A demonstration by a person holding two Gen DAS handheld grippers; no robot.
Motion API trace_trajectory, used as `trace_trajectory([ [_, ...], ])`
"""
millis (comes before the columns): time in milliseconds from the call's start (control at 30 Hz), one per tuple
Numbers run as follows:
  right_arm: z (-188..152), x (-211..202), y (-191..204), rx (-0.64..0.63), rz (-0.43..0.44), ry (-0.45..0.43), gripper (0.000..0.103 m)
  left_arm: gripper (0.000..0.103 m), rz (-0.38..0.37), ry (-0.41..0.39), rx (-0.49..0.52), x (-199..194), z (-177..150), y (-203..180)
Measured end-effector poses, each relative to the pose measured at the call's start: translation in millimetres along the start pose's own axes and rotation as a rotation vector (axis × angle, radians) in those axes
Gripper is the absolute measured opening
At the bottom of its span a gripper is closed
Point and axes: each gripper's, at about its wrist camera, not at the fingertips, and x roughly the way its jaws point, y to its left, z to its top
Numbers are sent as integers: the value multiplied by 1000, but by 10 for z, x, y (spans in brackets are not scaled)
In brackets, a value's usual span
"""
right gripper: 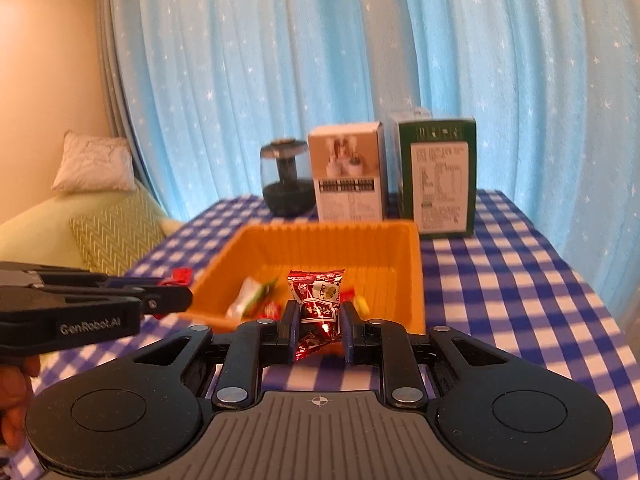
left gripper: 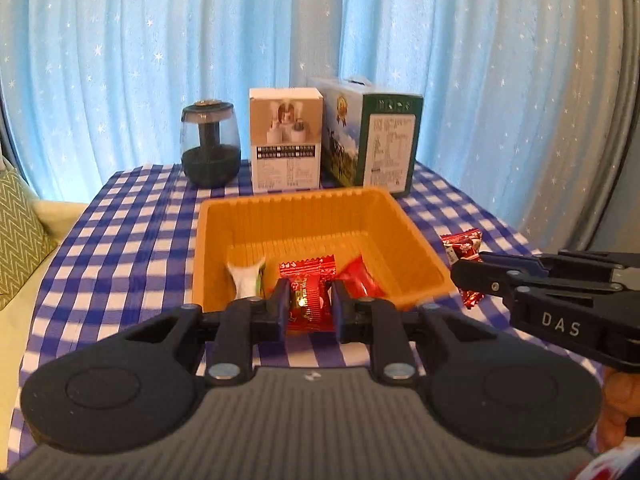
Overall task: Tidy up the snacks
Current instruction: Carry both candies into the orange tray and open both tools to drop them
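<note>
Blue starry curtains are hanging behind the checked table [left gripper: 132,216], where the orange tray [left gripper: 416,240] is sitting. Just in front of the tray, the left tongs [left gripper: 310,304] are clamping one red candy [left gripper: 308,300], and the right tongs [right gripper: 318,320] are clamping another red candy [right gripper: 318,304].

Both units matte black plastic. Left hand-held gripper [left gripper: 310,304]: two round disc housings, grey ribbed body between them, linkage arms on silver pivot pins, blue pads on the fingers. Right hand-held gripper [right gripper: 319,320]: same build, crosshair mark on the grey body. Side lettering: "DAS" on the right one, "GenRobot.AI" on the left.
</note>
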Motion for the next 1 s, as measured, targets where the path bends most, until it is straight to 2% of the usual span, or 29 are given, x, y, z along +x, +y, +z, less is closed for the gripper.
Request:
trace_trajectory([
  [133, 153, 201, -89, 37, -5, -13, 22, 19, 5, -12, -20, 190, 124, 102],
  [400, 358, 638, -314, 136, -9, -4, 22, 19, 3, 26, -90, 607, 239, 359],
  [600, 291, 962, -407, 179, -10, 61, 22, 19, 3, 56, -101, 824, 241, 414],
  [800, 276, 1036, -408, 203, 1, 73, 22, 20, -18, 89, -101, 991, 233, 395],
  [867, 273, 1051, -396, 209, 5, 77, 22, 27, -18, 95, -104, 1031, 224, 391],
  [900, 273, 1052, -391, 207, 6, 78, 22, 36, -11, 96, -102, 1038, 217, 392],
  [1000, 275, 1062, -390, 209, 8, 80, 22, 36, 1, 100, -103, 1027, 213, 424],
])
